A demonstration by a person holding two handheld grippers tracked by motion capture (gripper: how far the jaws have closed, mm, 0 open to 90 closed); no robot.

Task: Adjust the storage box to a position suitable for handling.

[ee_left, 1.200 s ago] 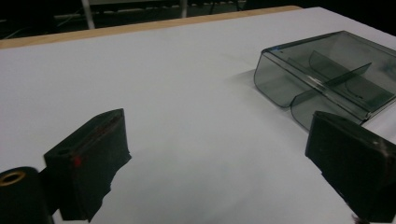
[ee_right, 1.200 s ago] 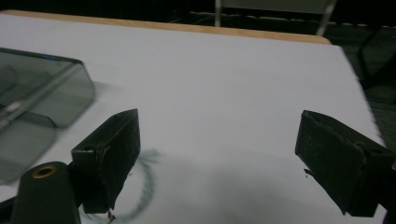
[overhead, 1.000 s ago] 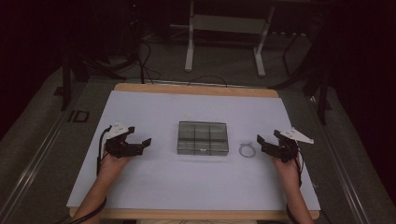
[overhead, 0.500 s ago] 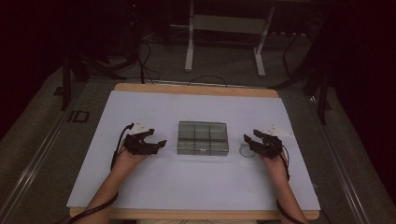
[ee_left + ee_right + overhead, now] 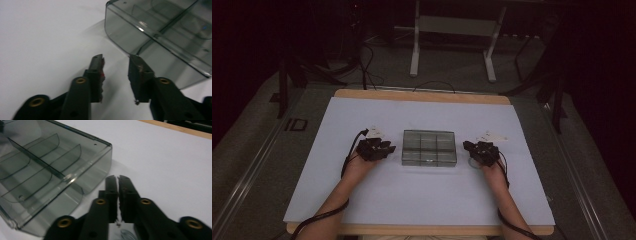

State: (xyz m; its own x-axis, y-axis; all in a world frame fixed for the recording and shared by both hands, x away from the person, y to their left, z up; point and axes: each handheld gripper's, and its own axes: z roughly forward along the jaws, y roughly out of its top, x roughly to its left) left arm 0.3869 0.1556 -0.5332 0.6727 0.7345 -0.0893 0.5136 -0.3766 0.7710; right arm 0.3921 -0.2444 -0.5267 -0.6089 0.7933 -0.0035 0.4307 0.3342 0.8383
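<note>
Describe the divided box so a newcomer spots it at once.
On the white sheet covering the wooden table, look to the middle, between the two claws. There sits the box: smoky see-through plastic, low and rectangular, split by partitions into six open compartments.

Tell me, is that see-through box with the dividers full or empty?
Empty. The box shows bare compartments between its dividers in the high and right gripper views.
</note>
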